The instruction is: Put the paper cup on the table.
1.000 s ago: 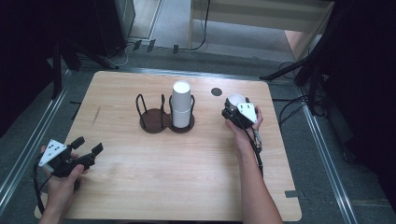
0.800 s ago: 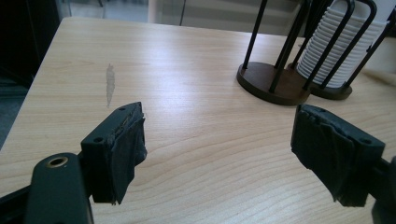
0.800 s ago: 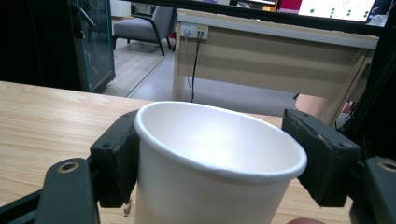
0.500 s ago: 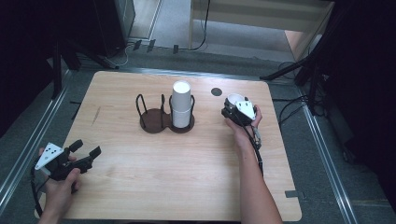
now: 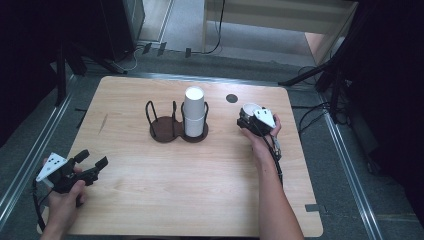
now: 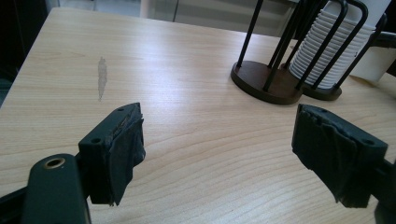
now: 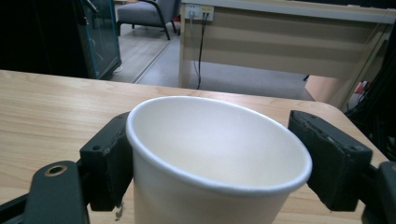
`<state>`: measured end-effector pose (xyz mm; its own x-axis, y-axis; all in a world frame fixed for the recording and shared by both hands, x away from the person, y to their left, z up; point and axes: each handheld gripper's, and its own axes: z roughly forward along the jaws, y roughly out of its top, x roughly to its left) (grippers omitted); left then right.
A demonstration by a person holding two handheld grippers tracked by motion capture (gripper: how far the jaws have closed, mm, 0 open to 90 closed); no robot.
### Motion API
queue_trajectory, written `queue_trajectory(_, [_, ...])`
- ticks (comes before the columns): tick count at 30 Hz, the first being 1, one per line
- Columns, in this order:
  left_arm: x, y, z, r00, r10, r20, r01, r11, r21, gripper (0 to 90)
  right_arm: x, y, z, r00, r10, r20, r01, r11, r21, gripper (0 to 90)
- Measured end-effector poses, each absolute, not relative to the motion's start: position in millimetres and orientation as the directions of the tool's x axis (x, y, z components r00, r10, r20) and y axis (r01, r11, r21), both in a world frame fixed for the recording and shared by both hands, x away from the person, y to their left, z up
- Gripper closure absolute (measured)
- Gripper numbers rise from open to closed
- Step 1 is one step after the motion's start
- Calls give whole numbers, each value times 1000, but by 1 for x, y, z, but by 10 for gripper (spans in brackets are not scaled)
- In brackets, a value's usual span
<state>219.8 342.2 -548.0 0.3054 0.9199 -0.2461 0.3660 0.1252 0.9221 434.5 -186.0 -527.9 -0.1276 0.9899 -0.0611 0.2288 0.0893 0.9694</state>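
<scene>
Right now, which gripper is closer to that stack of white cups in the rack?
Right. The right gripper sits just right of the cup stack, holding a single cup. The left gripper is away at the table's near-left corner.

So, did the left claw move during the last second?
Yes. In the high view the left claw has drifted toward the person's edge of the table and slightly left, away from the cup holder.

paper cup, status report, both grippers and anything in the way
Left gripper open, empty, near table corner. Right gripper around paper cup, mouth up; grip unclear. Cup stack in holder, clear of both.
</scene>
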Motion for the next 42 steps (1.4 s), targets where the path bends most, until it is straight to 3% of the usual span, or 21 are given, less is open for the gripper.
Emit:
queue_trajectory(9, [220,340,-548,306,922,-237,368,115,923,170,429,-189,-529,-155,986,-56,259,95,961,111])
queue_trajectory(13, [220,341,-548,307,921,-238,370,115,922,170,424,-190,-529,-191,980,-50,284,104,953,0])
queue_trajectory(42, [220,339,-548,307,924,-229,375,104,921,170,363,-215,-512,-290,956,-51,225,120,967,0])
